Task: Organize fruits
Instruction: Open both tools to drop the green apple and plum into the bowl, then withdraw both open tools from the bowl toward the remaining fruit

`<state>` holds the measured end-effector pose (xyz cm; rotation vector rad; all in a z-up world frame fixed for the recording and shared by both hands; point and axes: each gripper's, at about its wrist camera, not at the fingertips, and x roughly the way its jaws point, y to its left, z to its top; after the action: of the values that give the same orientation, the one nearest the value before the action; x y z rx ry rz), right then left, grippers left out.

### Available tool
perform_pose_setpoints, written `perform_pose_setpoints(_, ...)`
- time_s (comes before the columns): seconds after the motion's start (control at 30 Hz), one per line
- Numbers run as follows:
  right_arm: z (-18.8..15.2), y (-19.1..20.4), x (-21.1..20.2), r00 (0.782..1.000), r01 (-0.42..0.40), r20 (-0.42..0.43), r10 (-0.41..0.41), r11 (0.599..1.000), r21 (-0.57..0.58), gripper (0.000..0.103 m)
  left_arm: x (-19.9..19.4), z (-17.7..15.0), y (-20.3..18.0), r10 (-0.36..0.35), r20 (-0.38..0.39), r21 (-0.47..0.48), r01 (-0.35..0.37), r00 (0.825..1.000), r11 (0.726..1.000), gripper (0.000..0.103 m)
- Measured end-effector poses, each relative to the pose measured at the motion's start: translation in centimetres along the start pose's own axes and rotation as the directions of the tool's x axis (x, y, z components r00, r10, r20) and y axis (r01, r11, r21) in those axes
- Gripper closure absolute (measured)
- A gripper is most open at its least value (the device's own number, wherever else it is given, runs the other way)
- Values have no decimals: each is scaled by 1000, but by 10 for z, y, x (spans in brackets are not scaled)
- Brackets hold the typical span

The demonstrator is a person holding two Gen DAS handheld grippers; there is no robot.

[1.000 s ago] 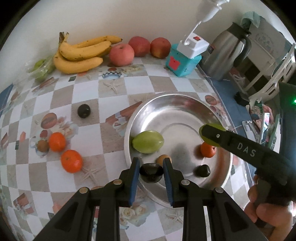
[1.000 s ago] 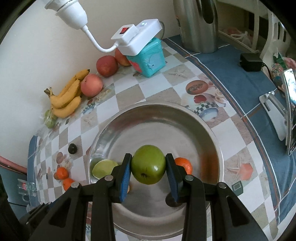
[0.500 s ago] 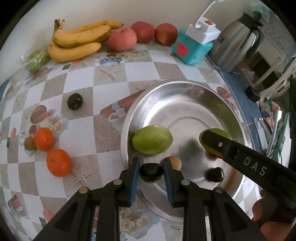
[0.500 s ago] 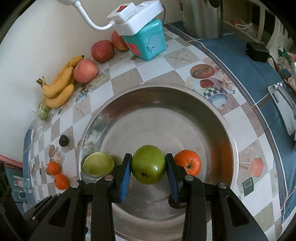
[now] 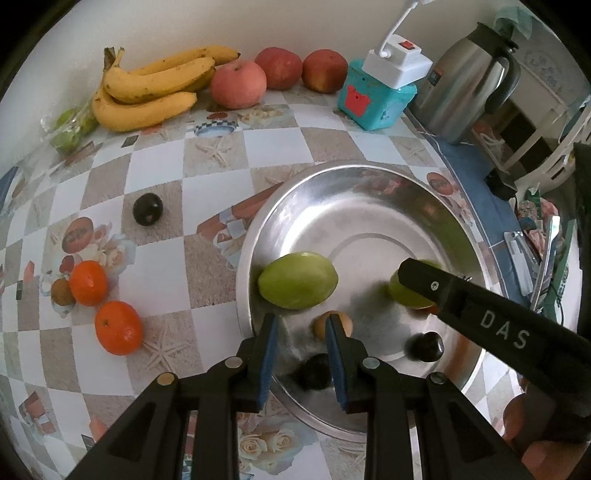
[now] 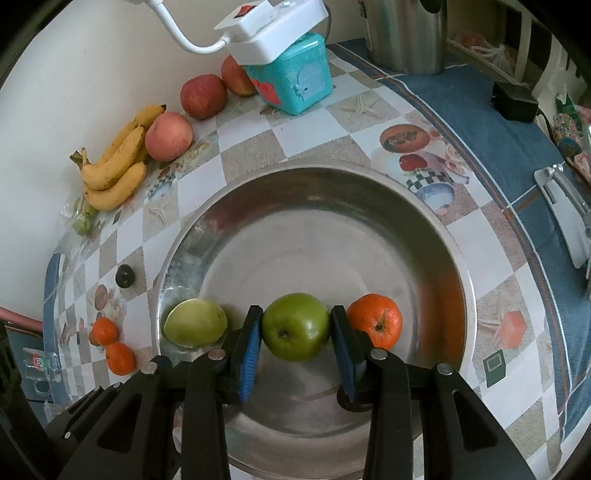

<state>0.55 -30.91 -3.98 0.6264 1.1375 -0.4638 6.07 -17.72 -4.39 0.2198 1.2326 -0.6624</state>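
The green apple [image 5: 410, 295] is mostly hidden behind the right gripper's black finger in the left wrist view. A dark fruit [image 5: 314, 371] below the left gripper [image 5: 301, 354] is blurred. The kettle [image 6: 406, 33] is cut off by the top edge. A dark fruit [image 6: 354, 400] hides under the right gripper [image 6: 295, 347].

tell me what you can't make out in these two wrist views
- Left wrist view: dark round fruit below the left gripper, blurred; touching the pads or not is unclear.
- Left wrist view: green apple mostly hidden by the right gripper's finger.
- Right wrist view: dark fruit hidden behind the right gripper.
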Motion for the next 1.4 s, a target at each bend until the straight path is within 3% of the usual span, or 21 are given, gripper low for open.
perform_pose_setpoints(0.43,5,6,-39,994,-19,105,22,1000,-25,64,-26,5,14,28,60,-49,-25,998,998,72)
perform_pose_setpoints(0.57,4,8,-45,994,-7,112,12,999,-38,64,-32,5,28,63,56,-98,-57,996,993,64)
perform_pose_setpoints(0.97,-2,12,-43,996,23,83,-18,998,-63,64,-51,-2,97,208,11,-308,-194,978,931,61)
perform_pose_setpoints(1.2,-8,24,-45,997,27,78,-19,994,-103,64,-64,-13,130,201,4,-409,-181,980,894,58)
perform_pose_setpoints(1.4,-12,33,-48,996,29,84,-18,991,-131,64,-71,-15,136,193,21,-428,-166,981,888,55)
